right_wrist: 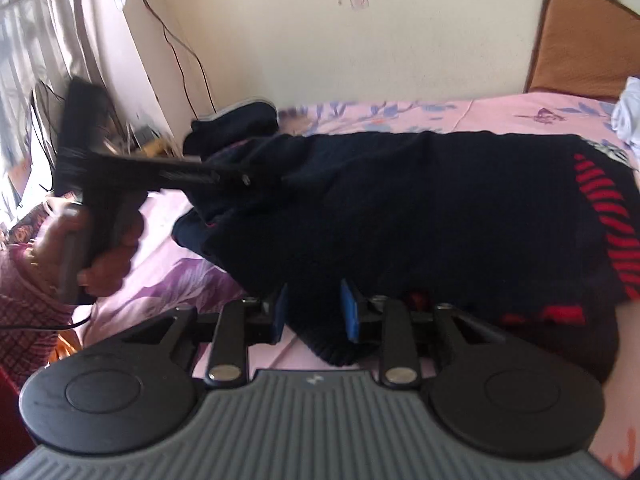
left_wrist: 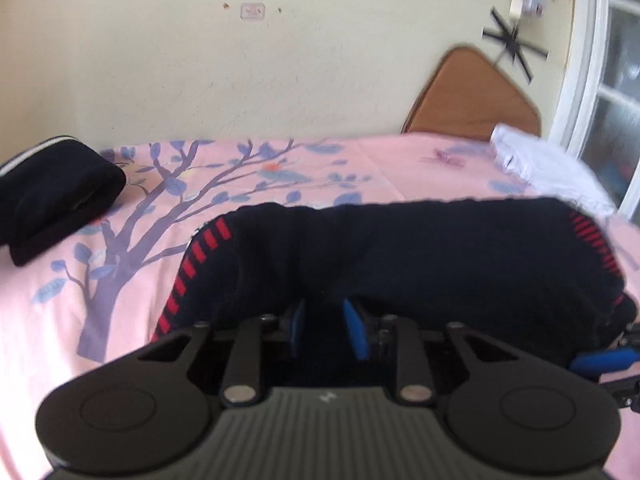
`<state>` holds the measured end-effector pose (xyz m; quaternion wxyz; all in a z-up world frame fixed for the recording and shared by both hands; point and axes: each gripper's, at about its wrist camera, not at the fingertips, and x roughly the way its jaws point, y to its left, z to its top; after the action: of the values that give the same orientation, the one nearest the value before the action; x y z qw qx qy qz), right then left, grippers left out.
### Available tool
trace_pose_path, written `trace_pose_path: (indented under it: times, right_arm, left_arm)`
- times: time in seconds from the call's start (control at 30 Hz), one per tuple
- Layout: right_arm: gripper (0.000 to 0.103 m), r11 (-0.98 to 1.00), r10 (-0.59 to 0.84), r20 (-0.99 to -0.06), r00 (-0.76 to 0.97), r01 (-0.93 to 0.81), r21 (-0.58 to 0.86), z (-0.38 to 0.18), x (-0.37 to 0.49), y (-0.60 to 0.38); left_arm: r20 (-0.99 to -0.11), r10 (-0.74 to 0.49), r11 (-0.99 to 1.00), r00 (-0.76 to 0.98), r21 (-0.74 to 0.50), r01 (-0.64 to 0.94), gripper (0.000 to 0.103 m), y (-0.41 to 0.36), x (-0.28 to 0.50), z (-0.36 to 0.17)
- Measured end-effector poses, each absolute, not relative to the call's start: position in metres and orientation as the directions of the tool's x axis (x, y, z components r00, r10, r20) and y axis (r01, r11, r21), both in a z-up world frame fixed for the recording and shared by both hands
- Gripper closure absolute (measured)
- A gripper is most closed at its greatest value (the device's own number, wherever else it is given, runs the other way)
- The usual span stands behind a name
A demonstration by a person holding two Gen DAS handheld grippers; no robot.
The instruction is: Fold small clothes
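Both my tools, left tool (left_wrist: 324,328) and right tool (right_wrist: 314,312), stand spread around the jumper (right_wrist: 400,208) hem; withdraw level so the fold stays flat

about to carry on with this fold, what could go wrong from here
1. The dark sweater is bunched between the pads of both the left gripper and the right gripper; pulling back could drag the fold open.
2. The folded dark garment lies near the bedsheet edge; a sideways sweep might knock it off.
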<state>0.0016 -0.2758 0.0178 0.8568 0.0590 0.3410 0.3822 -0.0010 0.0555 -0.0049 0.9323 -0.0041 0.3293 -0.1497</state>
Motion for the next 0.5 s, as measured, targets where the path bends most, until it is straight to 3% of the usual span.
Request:
trace_pose_path:
  times: [0.1,0.33,0.5]
  right_arm:
    - [0.071,0.694,0.706,-0.522,0.48,-0.618,0.37,0.025,-0.004,-0.288]
    - [0.061,0.709,0.706,-0.379,0.599,-0.6,0.37,0.056,0.025,-0.27]
    - [0.059,0.707,0.706,-0.433,0.561,-0.595,0.382,0.038,0.071,-0.223]
  left_arm:
    - [-0.585,-0.318,0.946,0.746,-0.149,0.287,0.075,0.065,-0.007,0.001]
    - [-0.46,-0.415,0.908,0.785,-0.261,0.327,0.066,0.066,-0.009,0.02]
    - [-0.53,-0.402,0.913,0.747,-0.294,0.283,0.067,0.061,0.01,-0.007]
